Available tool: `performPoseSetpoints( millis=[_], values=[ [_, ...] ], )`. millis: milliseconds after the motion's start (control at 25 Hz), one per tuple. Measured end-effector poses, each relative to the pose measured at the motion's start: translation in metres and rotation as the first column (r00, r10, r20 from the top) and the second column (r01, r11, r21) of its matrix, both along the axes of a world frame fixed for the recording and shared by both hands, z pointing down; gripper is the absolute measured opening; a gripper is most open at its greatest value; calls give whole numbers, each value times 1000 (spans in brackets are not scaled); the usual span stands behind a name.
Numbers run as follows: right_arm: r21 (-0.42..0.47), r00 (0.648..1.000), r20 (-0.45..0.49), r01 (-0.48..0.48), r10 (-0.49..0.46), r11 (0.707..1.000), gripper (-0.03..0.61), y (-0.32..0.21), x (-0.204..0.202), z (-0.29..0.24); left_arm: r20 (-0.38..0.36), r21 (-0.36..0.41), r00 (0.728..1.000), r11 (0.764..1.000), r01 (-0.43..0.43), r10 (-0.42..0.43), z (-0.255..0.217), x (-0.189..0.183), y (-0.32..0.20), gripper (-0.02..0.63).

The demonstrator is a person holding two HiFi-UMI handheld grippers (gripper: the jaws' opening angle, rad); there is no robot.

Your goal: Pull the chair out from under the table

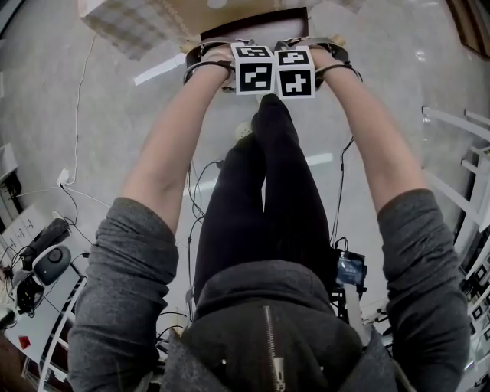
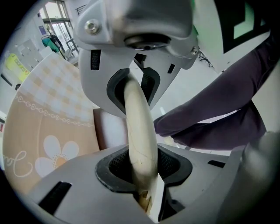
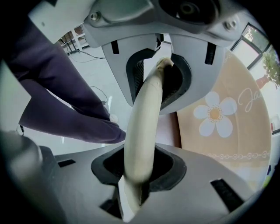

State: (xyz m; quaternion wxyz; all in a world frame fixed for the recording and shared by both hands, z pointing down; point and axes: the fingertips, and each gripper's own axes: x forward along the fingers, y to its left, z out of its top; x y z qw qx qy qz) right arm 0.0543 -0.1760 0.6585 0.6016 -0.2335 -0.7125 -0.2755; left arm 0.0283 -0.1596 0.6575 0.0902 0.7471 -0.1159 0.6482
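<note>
The chair's cream top rail (image 2: 141, 127) runs between the jaws of my left gripper (image 2: 139, 133), which is shut on it. My right gripper (image 3: 144, 131) is likewise shut on the same rail (image 3: 146, 109). In the head view both grippers sit side by side, left (image 1: 254, 70) and right (image 1: 295, 73), pointing straight down over the chair's dark brown seat (image 1: 256, 23). The jaws themselves are hidden under the marker cubes there. The table, covered by a checked beige cloth (image 1: 130, 23) with flower prints (image 2: 48, 135), lies just beyond the chair.
The person's black-clad legs (image 1: 264, 199) stand directly behind the chair on a grey floor. Cables (image 1: 195, 191) trail across the floor. White racks (image 1: 467, 153) stand at the right, and devices and a power strip (image 1: 34, 260) lie at the left.
</note>
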Motion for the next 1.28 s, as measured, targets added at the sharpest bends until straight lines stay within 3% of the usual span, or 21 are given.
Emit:
performPoseSetpoints(
  millis=[560,1040,1280],
  values=[
    [-4,1000,3,9,-9,1000,117,19,15,0,5,4,1000,1000,14,-14,0,16,19,132],
    [-3,1000,1,25,-25,1000,117,55,46,0,2,0,1000,1000,26,-26,1,47,55,132],
    [3,999,7,38,-38,999,117,58,80,-10,4,2,999,999,40,-40,-10,81,59,132]
  ],
)
